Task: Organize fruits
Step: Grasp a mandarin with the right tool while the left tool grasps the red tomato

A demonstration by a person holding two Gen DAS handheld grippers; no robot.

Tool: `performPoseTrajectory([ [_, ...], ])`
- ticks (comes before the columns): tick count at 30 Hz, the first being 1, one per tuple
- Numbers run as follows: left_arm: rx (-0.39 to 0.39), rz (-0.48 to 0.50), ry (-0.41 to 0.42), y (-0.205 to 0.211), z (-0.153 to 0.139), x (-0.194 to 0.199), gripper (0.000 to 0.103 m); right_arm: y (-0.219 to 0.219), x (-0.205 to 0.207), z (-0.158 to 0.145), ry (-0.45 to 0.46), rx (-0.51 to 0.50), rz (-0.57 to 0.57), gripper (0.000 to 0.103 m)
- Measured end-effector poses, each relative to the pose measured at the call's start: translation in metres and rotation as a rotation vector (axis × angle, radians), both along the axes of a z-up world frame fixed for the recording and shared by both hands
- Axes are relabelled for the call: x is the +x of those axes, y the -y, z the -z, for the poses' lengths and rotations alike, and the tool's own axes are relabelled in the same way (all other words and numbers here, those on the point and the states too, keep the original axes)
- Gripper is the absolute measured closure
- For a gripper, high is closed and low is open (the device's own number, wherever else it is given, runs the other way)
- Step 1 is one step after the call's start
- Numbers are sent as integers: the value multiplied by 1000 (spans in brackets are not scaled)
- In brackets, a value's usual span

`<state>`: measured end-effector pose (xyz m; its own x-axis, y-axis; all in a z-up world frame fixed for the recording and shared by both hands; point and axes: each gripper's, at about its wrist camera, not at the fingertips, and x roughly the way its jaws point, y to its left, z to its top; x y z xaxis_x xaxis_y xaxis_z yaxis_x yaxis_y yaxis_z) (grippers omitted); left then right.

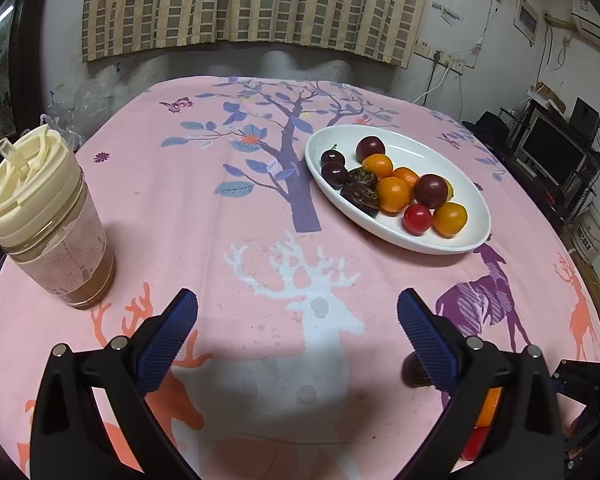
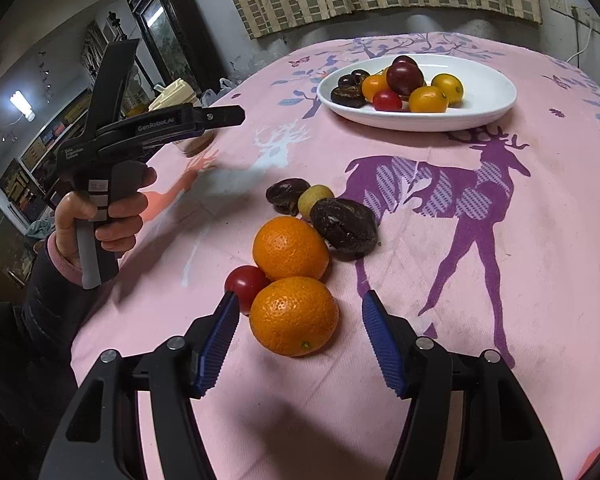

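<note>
Now right gripper open, near orange between its fingers, untouched. Second orange, cherry tomato, dark fruits beyond. White plate of fruit far ahead. Left gripper open, empty, plate ahead-right.

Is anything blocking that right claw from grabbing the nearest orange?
Nothing visible does. The right gripper is open, with the nearest orange lying right between its fingers on the tablecloth. A small red tomato touches the orange's left side.
</note>
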<state>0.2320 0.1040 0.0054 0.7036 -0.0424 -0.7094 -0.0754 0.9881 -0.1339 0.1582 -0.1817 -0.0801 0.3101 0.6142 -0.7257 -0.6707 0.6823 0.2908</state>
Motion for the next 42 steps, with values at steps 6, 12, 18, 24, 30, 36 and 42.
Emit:
performPoseTrajectory([
  [6,0,-3,-1,-1,0,0,5,-1,1,5,-40,-1,-16,59],
  [12,-6,24,-23,2,4,2,5,27,14,-6,-66,151,72,59],
  [18,-45,305,-78,42,9,-17,5,55,31,-2,-103,187,230,59],
  [24,-24,519,-112,95,27,-63,9,58,32,0,-110,192,250,59],
  [30,-7,579,-139,126,39,-74,33,53,32,1,-117,185,240,59],
  [36,-26,563,-160,126,44,-67,55,53,31,0,-113,181,236,59],
  [42,-8,565,-159,126,44,-66,67,53,30,0,-112,179,235,59],
])
